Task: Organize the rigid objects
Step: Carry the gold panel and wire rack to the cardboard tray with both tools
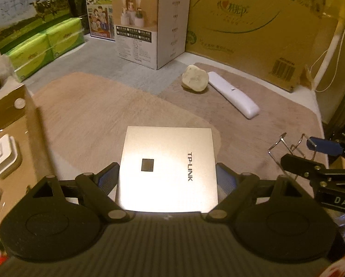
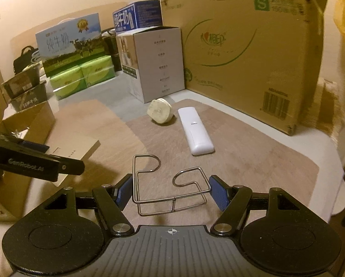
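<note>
Two grippers each carry something above the tan mat (image 2: 253, 152). Spread wide, the left gripper (image 1: 167, 173) has its blue pads (image 1: 225, 177) clamped on both side edges of a flat silver box (image 1: 167, 168). At about half spread, the right gripper (image 2: 171, 190) pinches a bent wire rack (image 2: 170, 184) between its pads. Farther off, a white remote (image 2: 195, 131) lies flat on the mat, a pale round plug (image 2: 160, 114) just to its left.
</note>
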`<state>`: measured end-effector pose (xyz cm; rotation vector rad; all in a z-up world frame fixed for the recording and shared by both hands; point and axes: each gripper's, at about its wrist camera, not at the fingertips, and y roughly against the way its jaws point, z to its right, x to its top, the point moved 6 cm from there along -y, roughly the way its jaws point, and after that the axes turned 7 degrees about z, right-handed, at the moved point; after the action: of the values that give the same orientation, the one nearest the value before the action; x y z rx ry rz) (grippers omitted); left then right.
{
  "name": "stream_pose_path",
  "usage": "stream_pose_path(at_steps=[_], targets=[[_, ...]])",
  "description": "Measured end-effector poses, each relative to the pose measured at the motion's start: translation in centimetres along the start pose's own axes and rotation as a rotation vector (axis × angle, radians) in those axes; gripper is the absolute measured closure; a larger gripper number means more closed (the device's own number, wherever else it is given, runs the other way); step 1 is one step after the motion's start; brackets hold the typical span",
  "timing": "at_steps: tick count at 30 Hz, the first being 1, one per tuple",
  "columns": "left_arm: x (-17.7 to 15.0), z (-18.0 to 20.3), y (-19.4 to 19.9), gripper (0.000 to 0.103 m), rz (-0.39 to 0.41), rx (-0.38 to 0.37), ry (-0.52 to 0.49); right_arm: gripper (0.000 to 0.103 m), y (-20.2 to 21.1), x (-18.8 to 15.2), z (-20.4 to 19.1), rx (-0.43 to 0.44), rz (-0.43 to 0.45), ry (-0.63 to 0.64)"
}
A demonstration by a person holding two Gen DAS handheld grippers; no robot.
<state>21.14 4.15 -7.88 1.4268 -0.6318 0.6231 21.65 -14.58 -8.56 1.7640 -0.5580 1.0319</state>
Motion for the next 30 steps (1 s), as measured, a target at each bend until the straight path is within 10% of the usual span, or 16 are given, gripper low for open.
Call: stream_pose_path(at_steps=[30], targets=[[-5.9, -6.3, 15.5, 0.017, 0.111, 0.117, 0.137, 0.033, 7.8, -0.6, -11.7, 0.136, 0.042, 0.063]])
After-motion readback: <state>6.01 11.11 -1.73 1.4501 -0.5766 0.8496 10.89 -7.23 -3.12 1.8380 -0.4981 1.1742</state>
